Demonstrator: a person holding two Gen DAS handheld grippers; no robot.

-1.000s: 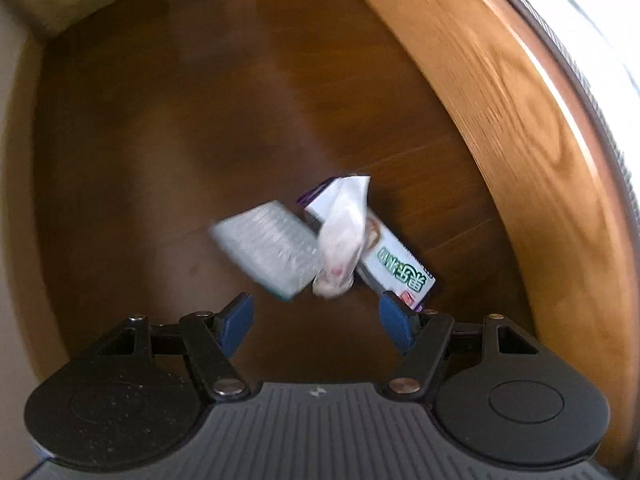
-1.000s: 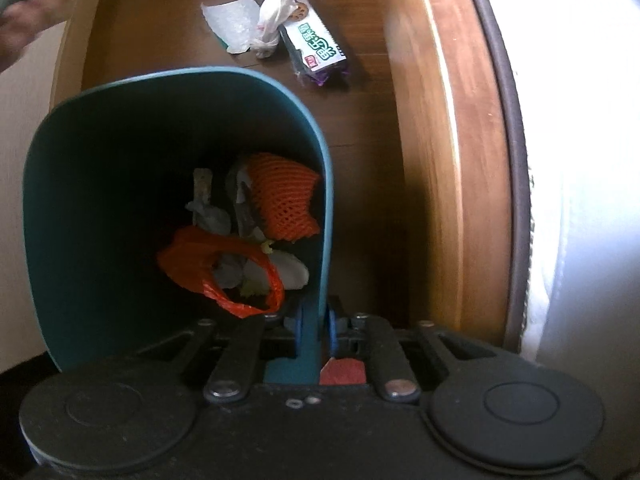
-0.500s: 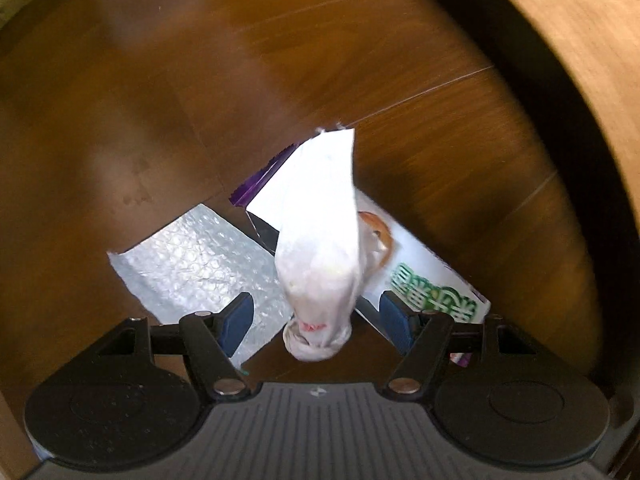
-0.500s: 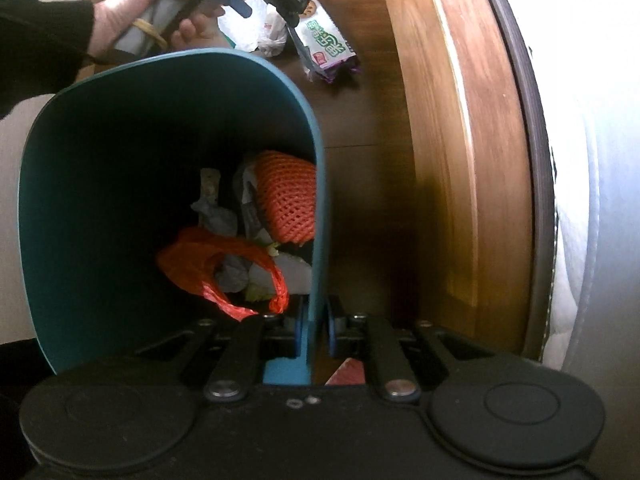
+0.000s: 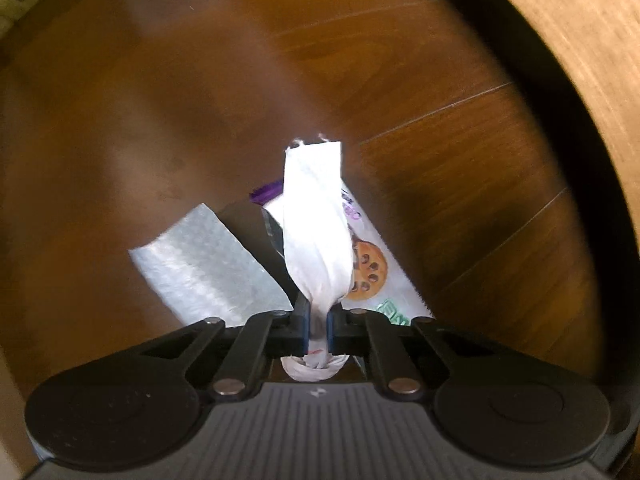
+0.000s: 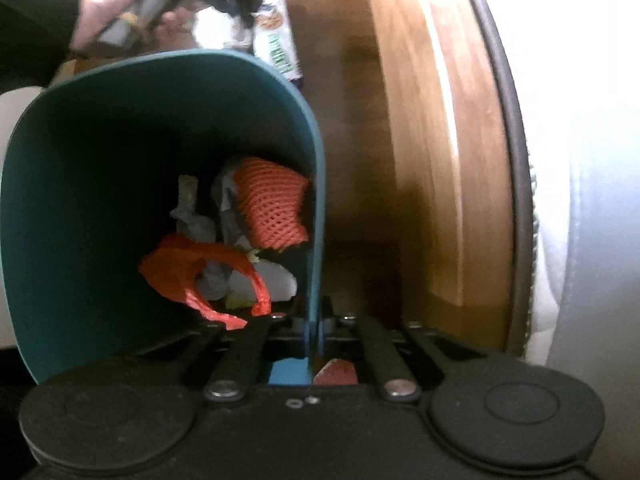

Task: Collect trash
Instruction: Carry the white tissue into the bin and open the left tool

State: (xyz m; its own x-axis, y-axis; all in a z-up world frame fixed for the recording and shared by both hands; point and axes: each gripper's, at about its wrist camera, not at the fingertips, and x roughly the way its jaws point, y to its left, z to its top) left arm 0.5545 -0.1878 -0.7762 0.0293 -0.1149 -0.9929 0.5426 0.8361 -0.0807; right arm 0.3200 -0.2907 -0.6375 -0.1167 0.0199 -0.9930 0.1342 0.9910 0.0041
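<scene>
Between the blue pads of the left claw (image 5: 317, 330) a white tissue (image 5: 316, 236) is pinched, the jaws closing on its twisted lower end; it is soft, creased paper, knotted into a small ball behind the pads and fanning to a flat torn edge beyond them. Under it on the dark wood floor (image 5: 160, 100) lie a sheet of bubble wrap (image 5: 208, 264), pale and dimpled, and a glossy white wrapper (image 5: 370, 268) with a purple end, a printed chocolate-chip cookie and green characters too blurred to read. Right claw (image 6: 315, 330) is clamped narrow on the thin rim of a teal bin (image 6: 100, 152), smooth plastic, tall and rounded. Inside it sit orange foam netting (image 6: 272, 204), a crumpled orange bag (image 6: 192, 268) and grey paper scraps. Past the bin's far rim a hand (image 6: 120, 12) grips the left claw's handle beside the wrapper
</scene>
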